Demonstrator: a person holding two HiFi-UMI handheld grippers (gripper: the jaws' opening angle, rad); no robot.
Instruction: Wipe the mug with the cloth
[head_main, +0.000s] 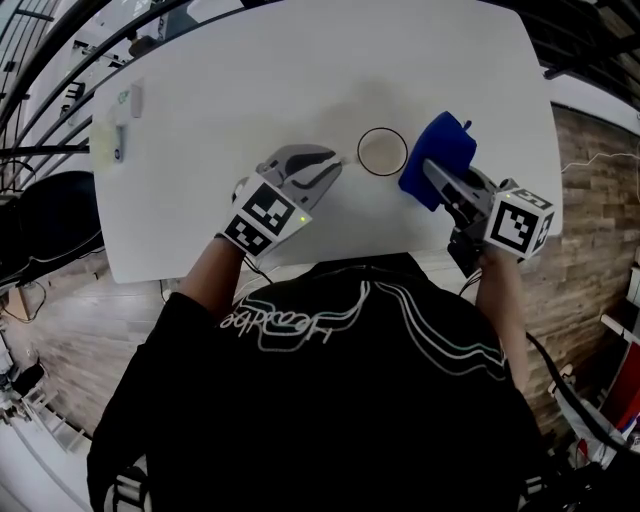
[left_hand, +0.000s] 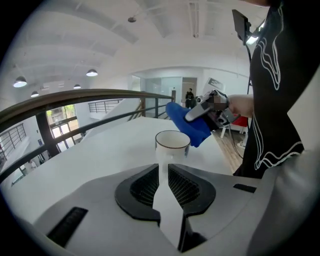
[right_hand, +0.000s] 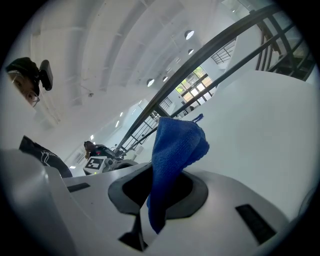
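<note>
- Right gripper view: the right tongs (right_hand: 150, 200) are clamped on the blue microfibre cloth (right_hand: 175, 150). A bunched fold stands proud of the tips, likely left free as the wiping face.
- Left tongs (left_hand: 164, 175) are pinched to a narrow slit on what looks like the handle of the white mug (left_hand: 172, 145), probably to steady it.
- That mug stands upright on the white tabletop (head_main: 250, 90) between both tongs, and the cloth hangs just beside its rim, so wiping seems not yet begun.

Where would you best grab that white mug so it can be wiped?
By its handle, coming from the left: the mug stands upright with the handle seemingly pointing at the left gripper, which leaves rim and wall free for the cloth.
</note>
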